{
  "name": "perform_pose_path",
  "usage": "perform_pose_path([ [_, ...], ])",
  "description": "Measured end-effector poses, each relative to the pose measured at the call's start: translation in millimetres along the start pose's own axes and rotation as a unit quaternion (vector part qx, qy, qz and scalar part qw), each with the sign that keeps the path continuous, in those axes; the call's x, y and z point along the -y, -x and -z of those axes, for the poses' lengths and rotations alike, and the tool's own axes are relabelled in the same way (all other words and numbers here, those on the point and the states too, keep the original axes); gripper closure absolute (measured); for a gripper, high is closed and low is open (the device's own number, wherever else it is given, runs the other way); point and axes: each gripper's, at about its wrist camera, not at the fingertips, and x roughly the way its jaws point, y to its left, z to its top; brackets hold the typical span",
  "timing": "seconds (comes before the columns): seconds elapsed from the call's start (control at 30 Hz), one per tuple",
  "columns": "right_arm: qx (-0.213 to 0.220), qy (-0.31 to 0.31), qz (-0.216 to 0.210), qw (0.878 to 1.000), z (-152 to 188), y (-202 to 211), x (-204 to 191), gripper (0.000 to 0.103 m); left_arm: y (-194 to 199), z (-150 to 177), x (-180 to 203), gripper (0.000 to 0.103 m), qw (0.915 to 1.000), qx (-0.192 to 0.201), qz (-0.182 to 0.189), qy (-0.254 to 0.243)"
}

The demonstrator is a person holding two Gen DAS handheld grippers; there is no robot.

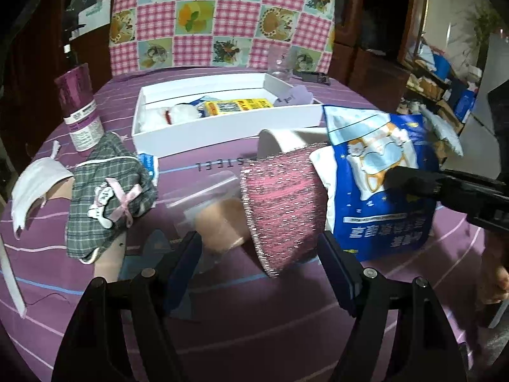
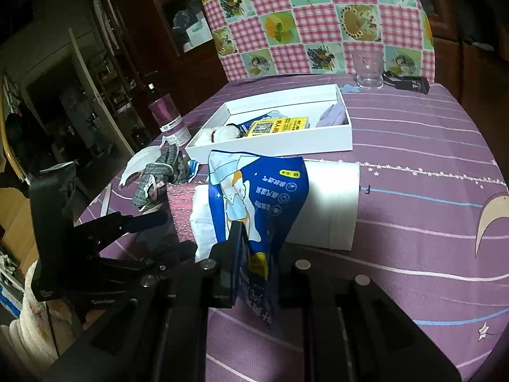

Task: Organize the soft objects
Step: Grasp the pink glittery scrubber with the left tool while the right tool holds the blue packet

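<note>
**Blue pouch held up, pink roll framed, box waiting behind**

The right tongs (image 2: 251,254) were clamped on the lower edge of a blue printed plastic pouch (image 2: 254,197), which stood crumpled at the centre of the right wrist view, just in front of a white paper roll (image 2: 331,203) lying on the purple striped desk (image 2: 413,159). The left tongs (image 1: 259,254) stood wide apart at the lower centre of the left wrist view, either side of a pink sparkly fabric-covered cylinder (image 1: 283,210) that lay tilted on its side; whether their pads touched it could not be told. Above centre in both views sat a shallow white cardboard box (image 1: 222,130), already holding a white fluffy item (image 1: 181,113) and a yellow packet (image 1: 237,106). A grey plaid garment with a pink bow (image 1: 108,197) and a white face mask (image 1: 35,181) lay loose at the left of the left wrist view.

The step in hand appeared to be carrying the pouch toward the box. The next move would probably call for lifting it clear of the roll and over the box's near wall before releasing it.
</note>
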Motion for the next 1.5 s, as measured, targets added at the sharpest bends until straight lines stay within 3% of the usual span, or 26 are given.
perform_pose_path([
  [0.23,-0.007,-0.012,0.009,1.000,0,-3,5,0.084,-10,-2,6,0.029,0.9995,-0.018,0.028,-0.001],
  [0.43,-0.012,-0.011,0.012,1.000,0,-6,5,0.084,-16,-3,14,0.053,0.9983,-0.031,0.049,-0.008],
  [0.6,-0.015,-0.009,0.018,1.000,1,-8,4,0.084,-19,-2,15,0.065,0.9975,-0.038,0.059,-0.003],
  [0.9,-0.015,-0.009,0.018,1.000,1,-8,3,0.084,-22,-2,9,0.064,0.9959,-0.043,0.077,0.022],
  [1.03,-0.016,-0.009,0.017,1.000,1,-8,3,0.084,-22,-2,13,0.048,0.9951,-0.043,0.087,0.018],
  [1.13,-0.016,-0.009,0.017,1.000,1,-9,2,0.084,-22,-2,15,0.049,0.9957,-0.044,0.081,0.013],
  [1.17,-0.016,-0.010,0.017,1.000,1,-9,2,0.084,-22,-2,15,0.053,0.9961,-0.043,0.076,0.015],
  [1.23,-0.016,-0.008,0.019,1.000,1,-9,2,0.084,-22,-2,13,0.076,0.9966,-0.042,0.067,0.024],
  [1.5,-0.013,-0.008,0.014,1.000,1,-7,2,0.084,-18,-3,9,0.086,0.9966,-0.033,0.070,0.027],
])
